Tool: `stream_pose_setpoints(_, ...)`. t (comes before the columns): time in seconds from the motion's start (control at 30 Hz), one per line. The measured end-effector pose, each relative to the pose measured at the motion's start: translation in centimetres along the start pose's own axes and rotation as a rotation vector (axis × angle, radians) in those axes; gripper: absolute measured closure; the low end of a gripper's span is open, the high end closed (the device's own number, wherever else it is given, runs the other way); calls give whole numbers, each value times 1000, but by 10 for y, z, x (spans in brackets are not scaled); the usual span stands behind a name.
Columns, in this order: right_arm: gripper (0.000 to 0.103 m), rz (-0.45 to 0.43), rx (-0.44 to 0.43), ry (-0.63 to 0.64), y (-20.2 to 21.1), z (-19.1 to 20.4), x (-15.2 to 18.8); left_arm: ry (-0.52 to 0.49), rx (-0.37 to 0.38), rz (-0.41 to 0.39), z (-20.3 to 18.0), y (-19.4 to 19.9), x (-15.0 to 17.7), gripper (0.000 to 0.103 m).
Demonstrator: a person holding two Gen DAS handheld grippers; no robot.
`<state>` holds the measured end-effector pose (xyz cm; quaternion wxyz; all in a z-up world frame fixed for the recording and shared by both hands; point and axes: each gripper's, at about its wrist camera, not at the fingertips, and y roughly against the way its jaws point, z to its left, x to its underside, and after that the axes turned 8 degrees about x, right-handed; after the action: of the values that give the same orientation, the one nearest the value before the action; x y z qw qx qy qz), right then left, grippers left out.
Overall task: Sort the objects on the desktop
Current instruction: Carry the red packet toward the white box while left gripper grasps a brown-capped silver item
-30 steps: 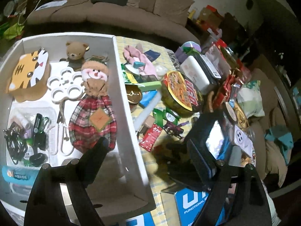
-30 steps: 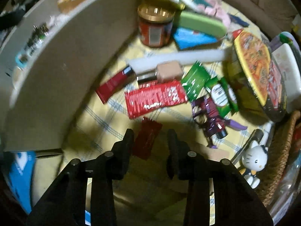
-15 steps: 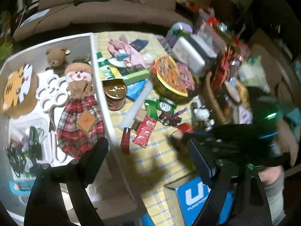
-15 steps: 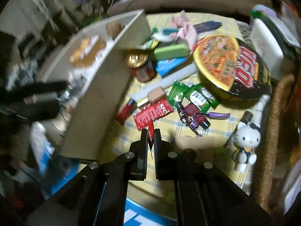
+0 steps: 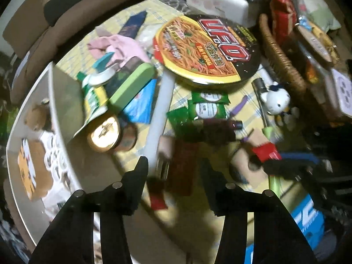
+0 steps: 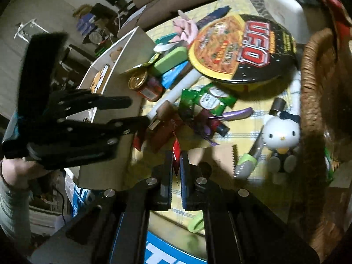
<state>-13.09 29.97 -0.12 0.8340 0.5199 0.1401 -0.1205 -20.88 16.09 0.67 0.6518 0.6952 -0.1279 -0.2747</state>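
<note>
Since a second ago my right gripper [image 6: 176, 160] has closed from straddling the small red sachet [image 6: 176, 151] to pinching it, jaws pressed nearly together on the foil, and the sachet now hangs clear of the cloth at the near edge of the pile. My left gripper [image 5: 173, 176] has swung away from the white sorting box [image 5: 55, 101] on the left and now points steeply down over the dark red packets [image 5: 182, 167] beside the box wall; its jaws are closing, with those packets and a small metal-capped tube [image 5: 162, 169] between them, but I cannot see the pads pressing on anything yet. I read that as one item lifted and ready to be carried to a compartment, and a second pick just starting. The surface is a table under a yellow checked cloth [image 6: 253, 121], crowded: a UFO instant noodle bowl [image 5: 206, 50] at the far side, green sachets [image 5: 206, 107] just near of it, a gold-lidded jar [image 5: 105, 134] lying against the box, a white cat figurine [image 6: 281, 132] by a wicker basket [image 6: 312, 77] on the right. A brown sofa [image 5: 44, 33] sits beyond the table in a dim room.
</note>
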Motion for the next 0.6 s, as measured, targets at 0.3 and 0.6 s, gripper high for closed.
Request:
stream_pose_setpoints(0.3,97,-27,-24,-14,13,-11,0,13,-47,133,3,-50,-9,53)
stream_pose_setpoints(0.6,97,-21,-38,3,11,-5,1,71,17,98,16,-55,-12,73)
